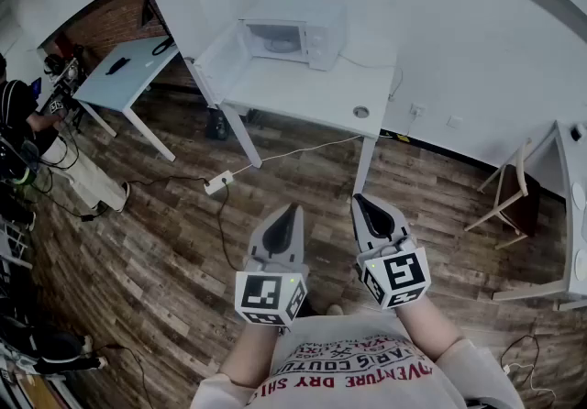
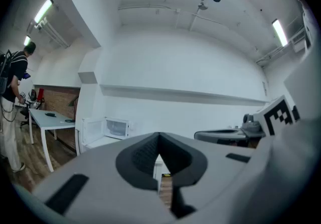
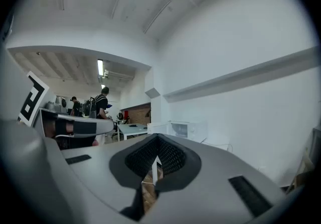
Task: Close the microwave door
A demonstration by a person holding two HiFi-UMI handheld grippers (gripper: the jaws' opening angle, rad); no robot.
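Wood-plank floor (image 1: 165, 260), white boxy microwave (image 1: 284, 40), door (image 1: 215, 49) seemingly open

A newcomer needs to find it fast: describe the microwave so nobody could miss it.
Against the white wall stands a white table. At its back sits the microwave, a white box. Its door hangs open to the left, and it is the only appliance on this table or the pale table beside it.

A white table (image 1: 303, 91) bears the microwave (image 1: 282, 38) on its far side.
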